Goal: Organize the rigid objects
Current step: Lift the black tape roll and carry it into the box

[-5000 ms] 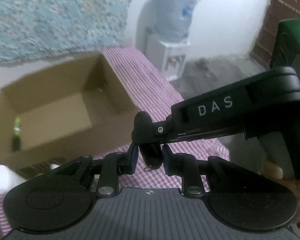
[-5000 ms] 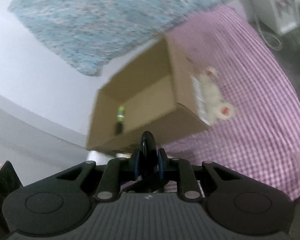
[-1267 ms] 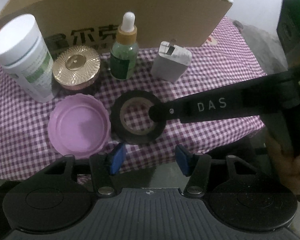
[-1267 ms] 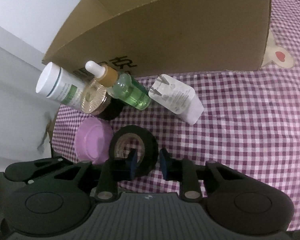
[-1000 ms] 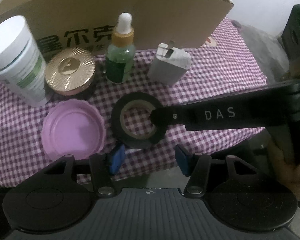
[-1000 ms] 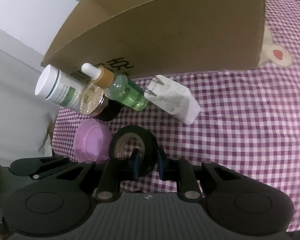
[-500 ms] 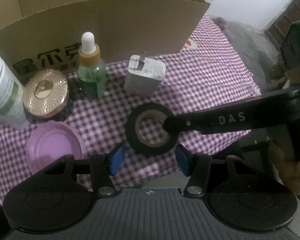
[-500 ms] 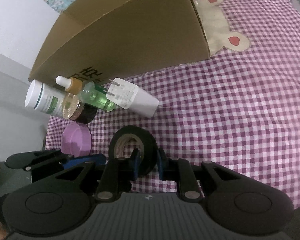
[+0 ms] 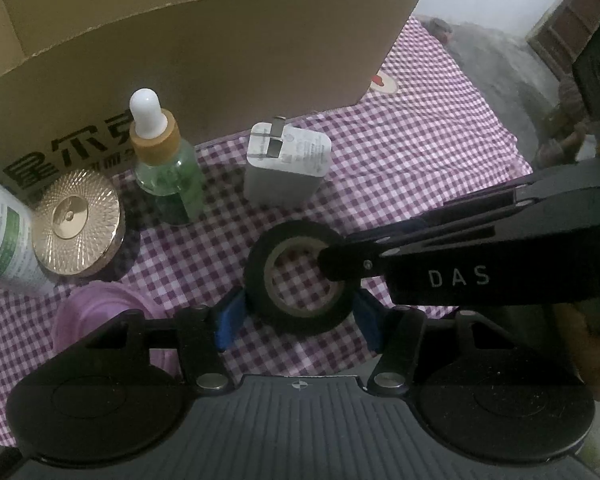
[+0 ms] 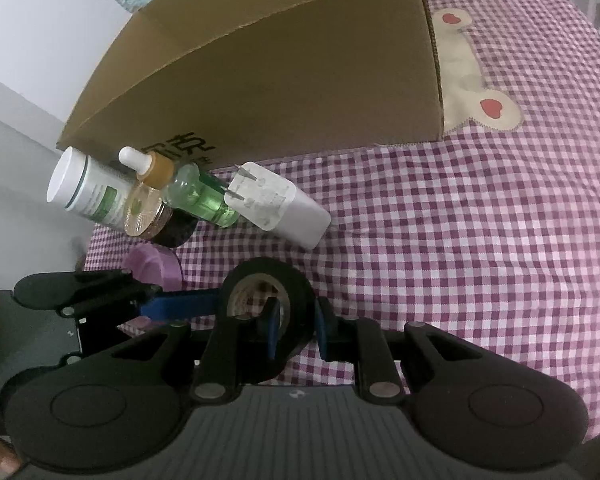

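A black tape roll (image 9: 260, 280) lies flat on the purple checked cloth (image 10: 460, 260) in front of the cardboard box (image 9: 204, 40). My right gripper (image 10: 297, 326) is shut on the roll's right wall, one finger inside the ring and one outside. In the left wrist view it comes in from the right (image 9: 336, 260). My left gripper (image 9: 298, 318) straddles the roll from the near side. Its jaws are opening, with a blue pad (image 9: 230, 316) on each side of the roll. In the right wrist view only one of its fingers (image 10: 180, 304) shows, reaching the roll's left side.
Along the box's front wall stand a white bottle (image 9: 0, 232), a gold-lidded jar (image 9: 76, 228), a green dropper bottle (image 9: 168, 176) and a white charger (image 9: 284, 172). A purple lid (image 9: 96, 316) lies left of the roll. A hand (image 9: 596, 344) holds the right gripper.
My left gripper has slid right, from in front of the purple lid to astride the tape roll, and its jaws stand a little wider. The right gripper has kept its grip on the roll.
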Tool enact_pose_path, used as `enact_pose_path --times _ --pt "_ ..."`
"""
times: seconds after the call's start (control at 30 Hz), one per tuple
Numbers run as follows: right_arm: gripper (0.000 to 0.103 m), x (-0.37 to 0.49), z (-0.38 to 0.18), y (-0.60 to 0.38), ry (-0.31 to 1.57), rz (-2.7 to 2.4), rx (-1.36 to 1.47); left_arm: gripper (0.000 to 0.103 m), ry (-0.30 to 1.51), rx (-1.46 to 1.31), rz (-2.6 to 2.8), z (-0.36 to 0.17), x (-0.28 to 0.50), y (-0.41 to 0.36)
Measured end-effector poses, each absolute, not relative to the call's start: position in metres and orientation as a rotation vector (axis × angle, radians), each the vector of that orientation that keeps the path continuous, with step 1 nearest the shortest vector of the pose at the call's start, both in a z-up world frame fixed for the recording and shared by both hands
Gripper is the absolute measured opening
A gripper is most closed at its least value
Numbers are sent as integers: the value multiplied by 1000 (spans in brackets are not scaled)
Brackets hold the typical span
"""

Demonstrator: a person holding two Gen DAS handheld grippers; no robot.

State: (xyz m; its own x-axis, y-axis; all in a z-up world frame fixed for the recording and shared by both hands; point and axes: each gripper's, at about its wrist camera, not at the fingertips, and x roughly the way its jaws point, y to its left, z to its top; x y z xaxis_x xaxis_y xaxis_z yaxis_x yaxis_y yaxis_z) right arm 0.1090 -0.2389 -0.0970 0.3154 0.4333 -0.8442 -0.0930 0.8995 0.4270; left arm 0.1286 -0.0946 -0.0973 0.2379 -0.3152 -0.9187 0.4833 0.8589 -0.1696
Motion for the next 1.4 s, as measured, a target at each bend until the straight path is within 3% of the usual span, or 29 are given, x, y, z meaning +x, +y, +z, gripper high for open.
enact_pose_path --times 0.2,0.3,0.67,1.1,1.4 --pt "20 108 -98 -230 1174 336 289 57 1191 177 -528 -93 125 -96" --pt "19 107 -99 -228 1170 327 305 48 1174 198 -513 -87 123 -95" --pt "18 92 -83 -230 1137 313 330 47 1141 182 -505 -69 112 -87" --pt "18 58 -1 -223 961 337 299 47 957 179 -498 7 75 -71" --pt "18 98 63 -193 826 437 243 47 833 141 -396 64 98 -46"
